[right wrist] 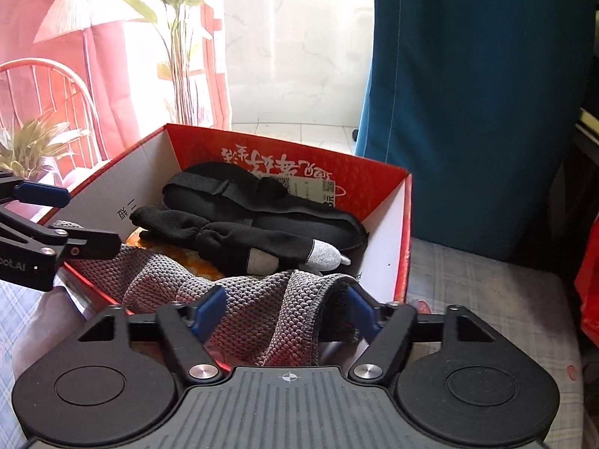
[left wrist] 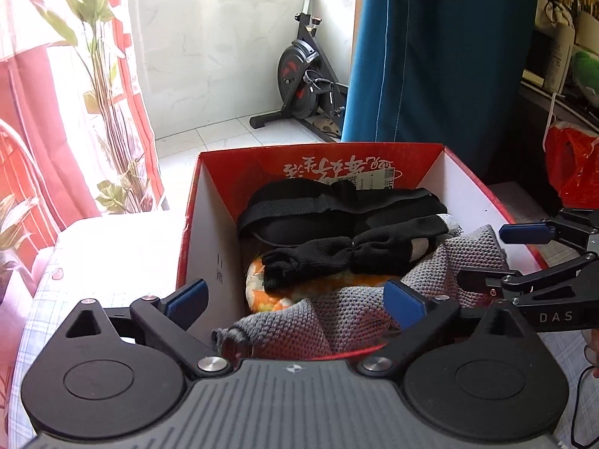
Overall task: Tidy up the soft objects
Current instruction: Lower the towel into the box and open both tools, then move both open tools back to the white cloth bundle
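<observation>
Both grippers, left gripper (left wrist: 295,299) and right gripper (right wrist: 286,308), stand spread wide, pinching nothing; the grey knitted cloth (right wrist: 239,292) lies slack between their fingertips, draped into the red box (left wrist: 464,172)

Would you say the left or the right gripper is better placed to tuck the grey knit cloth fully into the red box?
Probably the right gripper: its open jaws straddle the grey knit cloth draped over the red box rim. The left gripper is open too, but straddles the box's side wall.
</observation>
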`<state>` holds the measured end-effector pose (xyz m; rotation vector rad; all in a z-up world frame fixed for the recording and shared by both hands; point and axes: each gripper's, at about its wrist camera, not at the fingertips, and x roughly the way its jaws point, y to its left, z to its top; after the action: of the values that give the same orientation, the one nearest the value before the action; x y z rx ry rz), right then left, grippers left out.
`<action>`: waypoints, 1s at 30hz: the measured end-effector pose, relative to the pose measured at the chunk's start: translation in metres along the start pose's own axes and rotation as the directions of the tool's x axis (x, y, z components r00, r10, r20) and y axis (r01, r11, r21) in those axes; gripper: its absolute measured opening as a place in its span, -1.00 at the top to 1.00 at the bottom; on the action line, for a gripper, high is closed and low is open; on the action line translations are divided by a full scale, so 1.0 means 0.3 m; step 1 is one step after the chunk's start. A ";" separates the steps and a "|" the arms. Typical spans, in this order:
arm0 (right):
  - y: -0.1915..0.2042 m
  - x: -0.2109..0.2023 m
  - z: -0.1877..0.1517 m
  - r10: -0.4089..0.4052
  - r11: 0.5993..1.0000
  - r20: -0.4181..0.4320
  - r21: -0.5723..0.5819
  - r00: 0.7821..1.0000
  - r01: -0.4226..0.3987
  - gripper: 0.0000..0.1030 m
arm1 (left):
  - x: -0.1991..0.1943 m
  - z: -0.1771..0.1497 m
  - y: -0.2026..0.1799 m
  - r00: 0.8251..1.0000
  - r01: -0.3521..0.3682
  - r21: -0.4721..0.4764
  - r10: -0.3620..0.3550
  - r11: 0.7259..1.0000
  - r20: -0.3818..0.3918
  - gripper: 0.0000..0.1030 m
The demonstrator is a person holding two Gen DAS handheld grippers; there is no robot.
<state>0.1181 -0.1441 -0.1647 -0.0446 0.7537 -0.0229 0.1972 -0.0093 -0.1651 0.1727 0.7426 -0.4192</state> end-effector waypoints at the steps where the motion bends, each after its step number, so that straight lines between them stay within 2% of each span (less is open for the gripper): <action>1: 0.000 -0.012 -0.001 0.000 1.000 0.010 0.003 1.000 0.000 -0.79 | -0.014 -0.009 0.006 1.000 0.006 -0.012 -0.006 1.000 0.005 -1.00; 3: 0.001 -0.043 -0.008 -0.001 1.000 0.041 0.005 0.999 0.001 -0.99 | -0.035 -0.022 0.022 1.000 0.020 -0.041 -0.019 0.999 0.012 -1.00; 12: 0.024 -0.134 -0.062 -0.018 1.000 0.101 0.027 0.995 0.015 -0.99 | -0.117 -0.103 0.049 0.999 -0.023 -0.063 0.025 0.998 0.029 -1.00; 17: 0.055 -0.169 -0.105 -0.017 1.000 0.143 -0.005 0.990 0.018 -0.99 | -0.170 -0.174 0.067 0.999 -0.027 -0.092 0.031 0.995 0.034 -1.00; 22: 0.060 -0.211 -0.156 0.003 0.998 0.148 0.065 0.989 -0.013 -0.99 | -0.206 -0.231 0.075 0.999 -0.025 -0.097 0.028 0.995 0.037 -1.00; 30: 0.099 -0.268 -0.277 -0.001 0.997 0.138 0.071 0.990 -0.008 -0.99 | -0.248 -0.327 0.071 0.998 -0.022 -0.097 0.027 0.995 0.050 -1.00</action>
<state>0.0028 -0.1141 -0.1716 0.0229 0.6145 -0.0430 0.0968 0.0622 -0.1854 0.0803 0.7083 -0.3628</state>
